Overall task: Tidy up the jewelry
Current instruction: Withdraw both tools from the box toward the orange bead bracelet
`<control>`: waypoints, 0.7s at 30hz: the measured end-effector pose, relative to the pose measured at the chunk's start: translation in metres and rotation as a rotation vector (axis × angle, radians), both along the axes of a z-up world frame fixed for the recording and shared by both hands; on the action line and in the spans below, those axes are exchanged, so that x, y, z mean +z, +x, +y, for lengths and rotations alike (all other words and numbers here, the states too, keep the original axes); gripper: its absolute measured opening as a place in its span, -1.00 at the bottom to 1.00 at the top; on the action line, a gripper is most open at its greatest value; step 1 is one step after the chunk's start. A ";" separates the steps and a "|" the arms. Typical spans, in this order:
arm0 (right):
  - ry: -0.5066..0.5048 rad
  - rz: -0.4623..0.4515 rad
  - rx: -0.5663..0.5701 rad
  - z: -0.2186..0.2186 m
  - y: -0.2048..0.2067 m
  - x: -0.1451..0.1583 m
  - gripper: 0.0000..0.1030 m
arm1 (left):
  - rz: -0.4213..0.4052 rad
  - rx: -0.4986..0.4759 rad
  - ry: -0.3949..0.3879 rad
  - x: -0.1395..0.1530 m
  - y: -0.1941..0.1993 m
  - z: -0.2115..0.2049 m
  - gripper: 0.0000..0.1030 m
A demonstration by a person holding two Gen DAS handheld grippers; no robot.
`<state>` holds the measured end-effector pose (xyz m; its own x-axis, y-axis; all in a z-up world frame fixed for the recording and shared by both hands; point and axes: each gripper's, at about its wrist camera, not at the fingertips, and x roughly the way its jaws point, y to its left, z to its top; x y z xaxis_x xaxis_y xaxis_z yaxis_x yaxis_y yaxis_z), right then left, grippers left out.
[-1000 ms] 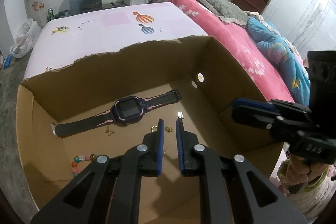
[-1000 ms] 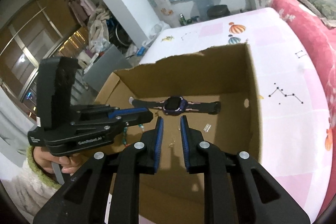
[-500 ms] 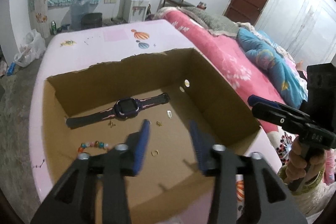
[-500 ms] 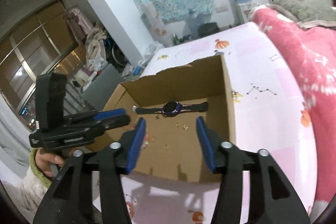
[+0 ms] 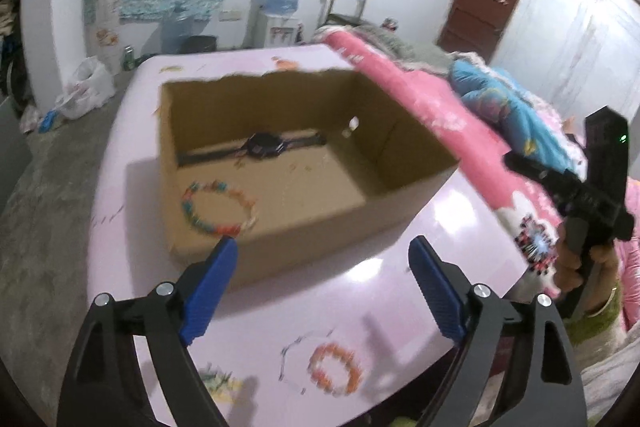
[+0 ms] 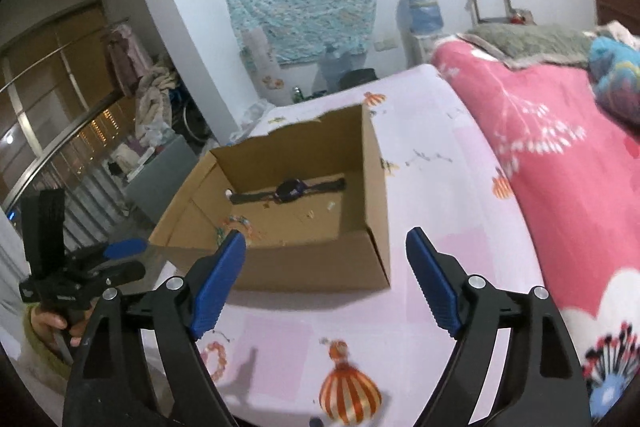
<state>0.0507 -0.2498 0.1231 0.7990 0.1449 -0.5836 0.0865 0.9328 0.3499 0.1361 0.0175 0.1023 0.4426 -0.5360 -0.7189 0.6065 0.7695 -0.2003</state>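
1. Left claw point(image 5: 322, 259) has just been opening: jaws wide, nothing between them.
2. Right claw point(image 6: 326, 253) likewise, wide and empty.
3. One cardboard box point(image 5: 312, 243) on the bed holds one watch point(image 5: 262, 145) and one bead bracelet point(image 5: 218, 205).

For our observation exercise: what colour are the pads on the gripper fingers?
Blue, on black fingers; clearest in the right wrist view.

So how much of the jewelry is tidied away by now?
Mostly done: the watch, a bead bracelet and a few small gold bits lie inside the cardboard box. Nothing is in hand; the left gripper and right gripper have just been opening and are empty. Left: another bead bracelet on the pink sheet, outside the box.
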 end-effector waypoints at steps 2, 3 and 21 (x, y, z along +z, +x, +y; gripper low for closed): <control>0.010 0.032 -0.011 -0.002 -0.007 -0.011 0.53 | 0.004 0.020 0.026 -0.009 -0.008 0.007 0.66; 0.014 0.052 -0.013 -0.002 -0.009 -0.016 0.53 | 0.013 0.026 0.038 -0.016 -0.015 0.011 0.66; 0.060 0.282 0.003 0.026 -0.033 -0.088 0.47 | -0.009 -0.178 0.277 -0.110 -0.090 -0.037 -0.12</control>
